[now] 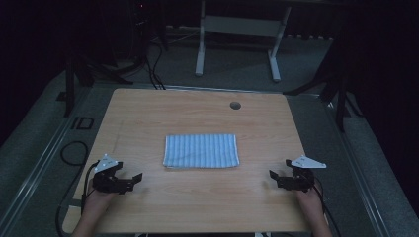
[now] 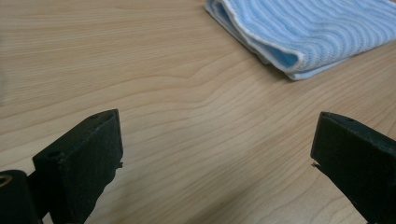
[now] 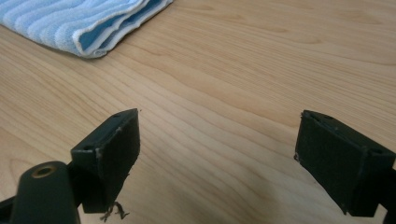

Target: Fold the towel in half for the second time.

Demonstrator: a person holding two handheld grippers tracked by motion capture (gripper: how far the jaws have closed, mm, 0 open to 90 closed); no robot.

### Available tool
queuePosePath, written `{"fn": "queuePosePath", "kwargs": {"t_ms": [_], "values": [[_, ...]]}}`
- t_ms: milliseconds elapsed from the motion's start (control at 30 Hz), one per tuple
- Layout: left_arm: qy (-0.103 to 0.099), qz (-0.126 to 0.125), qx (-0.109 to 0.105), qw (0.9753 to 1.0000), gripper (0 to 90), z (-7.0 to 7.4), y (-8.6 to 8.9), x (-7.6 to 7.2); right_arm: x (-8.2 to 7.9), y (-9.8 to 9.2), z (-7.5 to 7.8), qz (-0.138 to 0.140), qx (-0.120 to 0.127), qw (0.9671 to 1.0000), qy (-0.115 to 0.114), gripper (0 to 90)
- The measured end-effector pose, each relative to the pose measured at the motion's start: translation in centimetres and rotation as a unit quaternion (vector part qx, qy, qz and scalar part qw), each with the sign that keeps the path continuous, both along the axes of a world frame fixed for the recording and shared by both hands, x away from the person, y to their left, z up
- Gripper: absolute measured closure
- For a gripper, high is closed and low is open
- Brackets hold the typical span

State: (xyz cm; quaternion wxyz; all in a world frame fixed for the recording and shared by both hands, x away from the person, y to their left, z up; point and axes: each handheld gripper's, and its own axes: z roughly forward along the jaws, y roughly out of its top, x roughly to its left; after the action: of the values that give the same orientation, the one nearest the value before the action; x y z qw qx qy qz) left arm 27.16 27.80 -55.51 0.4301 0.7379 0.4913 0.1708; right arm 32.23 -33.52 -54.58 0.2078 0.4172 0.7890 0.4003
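A light wooden rectangular table (image 1: pixel 197 118) sits in a dim room w/ grey carpet floor (image 1: pixel 237 64) around it. Approx. at the table's centre lies a folded blue-and-white striped cloth towel (image 1: pixel 201 150), flat, long side running left to right, edges roughly parallel to the table's. A small round dark grommet hole (image 1: pixel 235 105) shows in the tabletop toward the far edge, right of centre, well apart from the towel. The left tongs (image 1: pixel 134 178) rest low over the near left part of the table, held by a hand (image 1: pixel 96 200) coming in from the near edge; jaws spread wide, nothing between them but bare wood. In the left gripper view the towel's folded corner (image 2: pixel 292 65) lies ahead and to the right, apart from both jaws. The right tongs (image 1: pixel 273 177) sit at the near right, held by the other hand (image 1: pixel 309 197), jaws likewise spread wide and empty; in the right gripper view the towel's corner (image 3: pixel 88 44) lies ahead at upper left, not touching. Both tongs point inward toward the towel, each near it but clear of it. White metal legs of another table (image 1: pixel 200 49) stand on the floor beyond the far edge; black cables (image 1: pixel 153 69) trail on the floor at far left.
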Motion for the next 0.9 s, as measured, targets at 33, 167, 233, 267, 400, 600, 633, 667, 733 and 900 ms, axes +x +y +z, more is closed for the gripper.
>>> {"fn": "queuePosePath", "kwargs": {"t_ms": [33, 167, 233, 267, 400, 600, 633, 667, 733, 900], "values": [[-0.001, 0.002, -0.001, 1.0, 2.4, 0.0, 0.1, -0.2, -0.3, -0.2, 0.1, -0.004, 0.003, 1.0, -0.004, 13.8], [-0.014, 0.015, -0.007, 0.9998, 2.4, 0.2, 0.8, -1.0, -1.0, -0.7, 0.1, -0.016, 0.006, 0.9998, -0.007, 13.7], [-0.016, 0.02, -0.006, 0.9996, 2.4, 0.1, 1.0, -1.3, -1.2, -0.8, 0.1, -0.019, 0.006, 0.9998, -0.007, 13.7], [-0.017, 0.023, -0.004, 0.9996, 2.4, 0.1, 1.2, -1.5, -1.6, -0.8, 0.0, -0.024, 0.003, 0.9997, -0.008, 13.6], [-0.021, 0.029, -0.006, 0.9993, 2.4, 0.1, 1.4, -1.9, -2.3, -1.2, -0.1, -0.044, 0.003, 0.999, -0.012, 13.5], [-0.03, 0.044, 0.011, 0.9985, 2.4, 0.2, 1.3, -2.5, -2.9, -2.4, -0.3, -0.074, 0.006, 0.9972, -0.003, 13.2], [-0.033, 0.048, 0.012, 0.9982, 2.4, 0.1, 1.3, -2.6, -2.9, -2.6, -0.4, -0.081, 0.009, 0.9967, 0.0, 13.2], [-0.036, 0.054, 0.012, 0.9978, 2.4, 0.1, 1.3, -2.7, -2.9, -2.9, -0.4, -0.087, 0.014, 0.9961, -0.003, 13.2], [-0.037, 0.066, 0.018, 0.997, 2.4, 0.0, 1.4, -2.8, -2.9, -3.4, -0.5, -0.106, 0.02, 0.9942, -0.003, 13.2], [-0.042, 0.095, 0.015, 0.9945, 2.4, 0.0, 1.8, -3.0, -3.0, -4.4, -0.5, -0.138, 0.04, 0.9893, -0.024, 13.3]]}}
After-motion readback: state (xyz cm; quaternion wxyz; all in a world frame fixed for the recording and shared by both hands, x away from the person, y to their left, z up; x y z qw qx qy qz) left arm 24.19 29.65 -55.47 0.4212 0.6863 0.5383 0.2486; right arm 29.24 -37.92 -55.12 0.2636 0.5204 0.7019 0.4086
